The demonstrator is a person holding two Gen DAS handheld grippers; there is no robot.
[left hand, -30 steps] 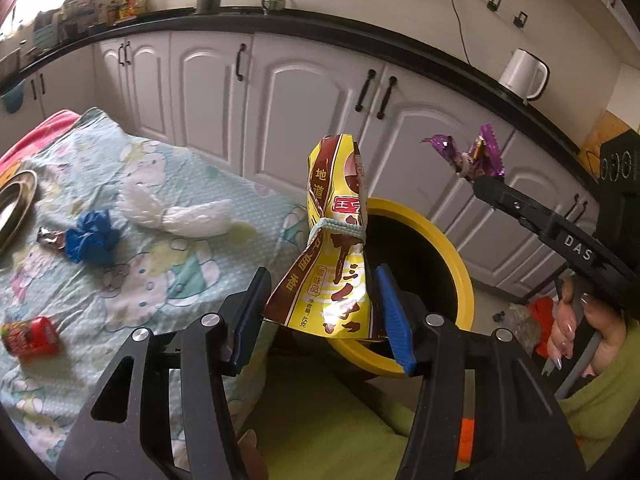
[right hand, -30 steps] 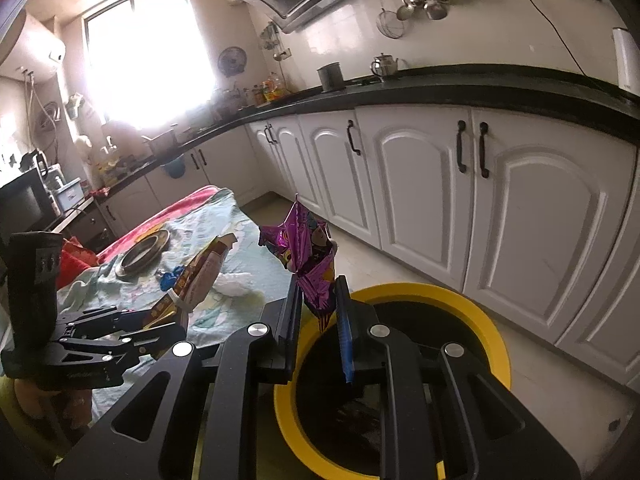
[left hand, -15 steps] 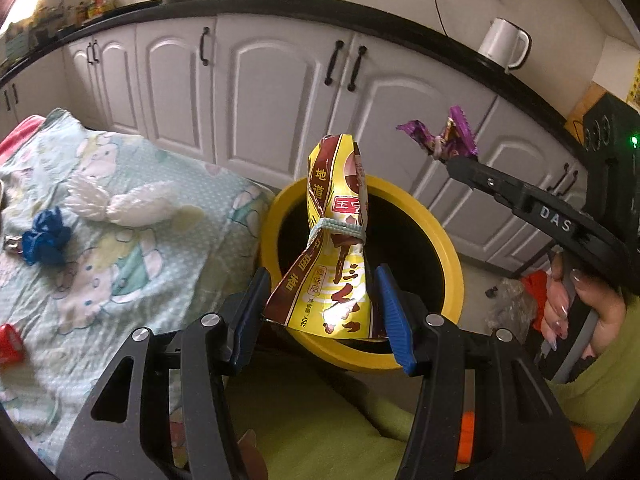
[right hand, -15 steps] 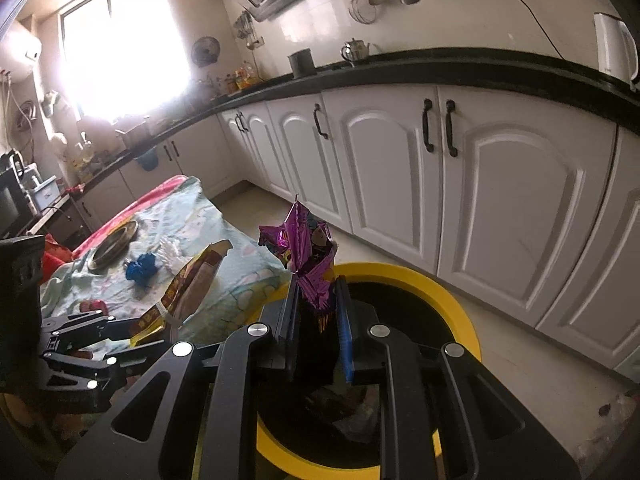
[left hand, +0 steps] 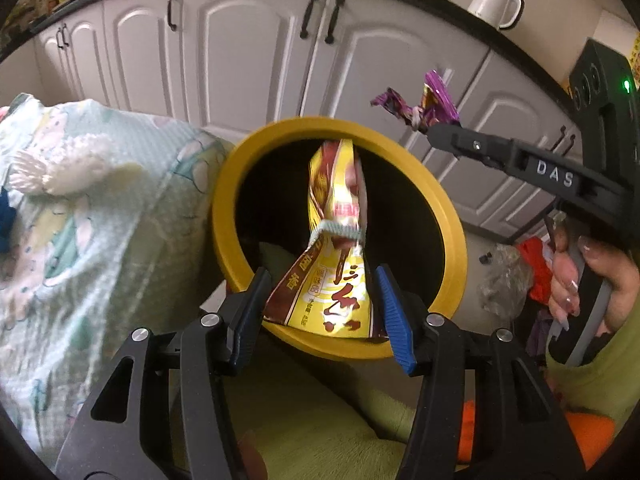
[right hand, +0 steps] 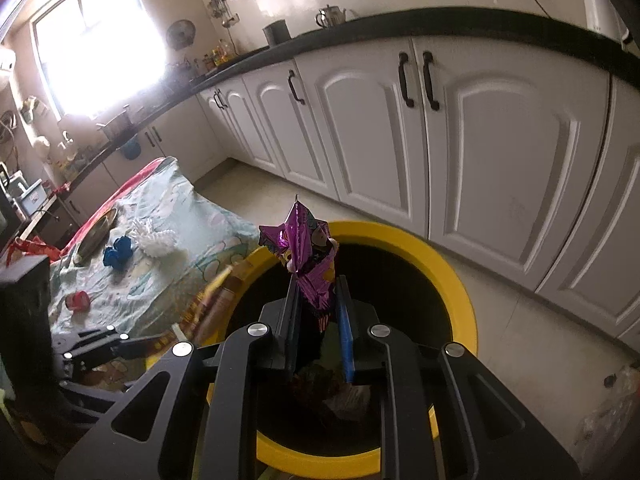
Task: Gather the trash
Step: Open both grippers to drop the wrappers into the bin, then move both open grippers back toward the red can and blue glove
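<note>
A yellow-and-brown snack bag [left hand: 336,200], cinched by a pale band, stands up between the blue pads of my left gripper [left hand: 320,280], which is shut on its lower end. It hangs over the mouth of the round bin with the yellow rim [left hand: 224,216]. My right gripper [right hand: 317,284] is shut on a crumpled purple foil wrapper [right hand: 304,240] above the same bin [right hand: 460,276], whose dark inside holds some litter. In the left wrist view the right gripper [left hand: 434,130] reaches in from the right with the purple wrapper [left hand: 432,100]; a hand [left hand: 580,280] grips its handle.
A table under a pale cartoon-print cloth [left hand: 100,220] adjoins the bin on the left. On it lie a white wad [right hand: 154,238], a blue crumpled piece [right hand: 118,252], a red can [right hand: 78,300] and a metal plate [right hand: 96,232]. White cabinets [right hand: 500,140] stand behind.
Both grippers have sunk toward the bin with their loads. The bin's mouth now fills the middle of both views, and the snack bag and purple wrapper sit directly over it.
</note>
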